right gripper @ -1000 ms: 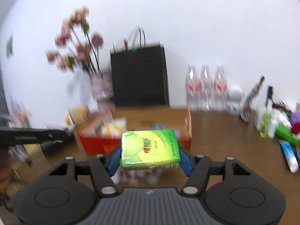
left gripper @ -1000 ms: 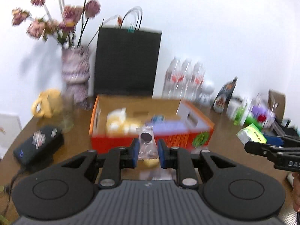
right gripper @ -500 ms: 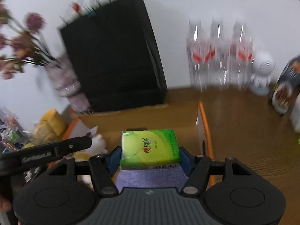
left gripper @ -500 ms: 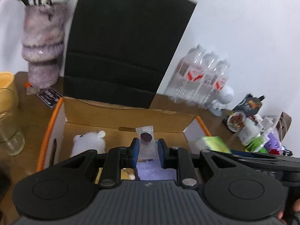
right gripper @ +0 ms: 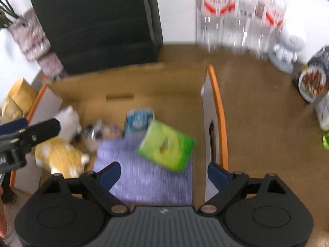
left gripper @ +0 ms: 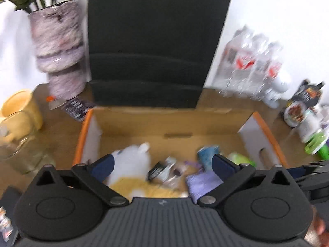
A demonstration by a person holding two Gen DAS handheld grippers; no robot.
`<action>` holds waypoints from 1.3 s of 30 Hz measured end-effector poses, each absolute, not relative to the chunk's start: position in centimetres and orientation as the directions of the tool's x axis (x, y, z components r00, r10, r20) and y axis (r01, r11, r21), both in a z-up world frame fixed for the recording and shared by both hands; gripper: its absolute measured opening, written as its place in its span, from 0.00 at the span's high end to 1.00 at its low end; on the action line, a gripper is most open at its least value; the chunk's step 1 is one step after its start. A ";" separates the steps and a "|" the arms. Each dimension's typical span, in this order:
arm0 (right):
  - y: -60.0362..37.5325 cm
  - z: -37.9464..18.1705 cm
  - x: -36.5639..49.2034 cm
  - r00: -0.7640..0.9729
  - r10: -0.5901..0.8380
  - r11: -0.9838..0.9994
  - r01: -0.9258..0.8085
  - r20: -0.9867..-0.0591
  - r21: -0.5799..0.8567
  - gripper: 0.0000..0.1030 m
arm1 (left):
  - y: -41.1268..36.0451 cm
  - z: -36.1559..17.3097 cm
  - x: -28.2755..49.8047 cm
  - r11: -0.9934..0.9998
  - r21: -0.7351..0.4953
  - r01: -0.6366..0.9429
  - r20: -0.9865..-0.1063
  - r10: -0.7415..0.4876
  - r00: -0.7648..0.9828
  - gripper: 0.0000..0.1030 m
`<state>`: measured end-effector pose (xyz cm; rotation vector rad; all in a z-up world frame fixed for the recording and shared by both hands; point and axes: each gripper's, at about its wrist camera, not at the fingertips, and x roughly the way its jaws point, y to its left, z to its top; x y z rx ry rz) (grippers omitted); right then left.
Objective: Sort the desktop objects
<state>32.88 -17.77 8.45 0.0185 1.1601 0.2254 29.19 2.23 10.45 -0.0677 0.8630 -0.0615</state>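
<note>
Both claws (left gripper: 162, 163) (right gripper: 163, 174) tilt down over box (right gripper: 216, 94); jaws just spread.

Left gripper (left gripper: 162, 164), jaws just opened and empty, above the cardboard box (left gripper: 164, 123)

Black paper bag (left gripper: 152, 41) standing at the back w/ a fuzzy pinkish vase (left gripper: 58, 45) sitting just left of it, water bottles (right gripper: 240, 14) lining up on the right, yellow mug (left gripper: 20, 109) sitting far left, all on the wood table (right gripper: 263, 111).

Both hand-held grippers (left gripper: 162, 164) (right gripper: 163, 174) (just-opened) wide
</note>
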 end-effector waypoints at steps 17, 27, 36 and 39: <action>-19.2 12.8 13.2 0.651 0.180 0.981 -0.174 -0.737 0.086 0.07 | 2.8 12.7 10.2 1.000 -0.023 0.022 -0.632 -0.031 0.774 0.00; -19.4 5.2 0.2 0.771 0.210 0.976 -0.200 -0.601 0.085 0.00 | 1.4 6.1 -4.2 0.997 0.068 0.029 -0.478 0.007 0.878 0.00; -19.0 2.0 -0.6 0.776 0.187 0.978 -0.205 -0.603 0.040 0.00 | 0.4 2.2 -4.1 0.998 0.042 0.049 -0.532 -0.019 0.846 0.00; -18.8 1.3 -0.7 0.773 0.170 0.980 -0.197 -0.611 0.024 0.00 | 0.2 1.9 -3.6 0.998 0.037 0.051 -0.545 -0.022 0.838 0.00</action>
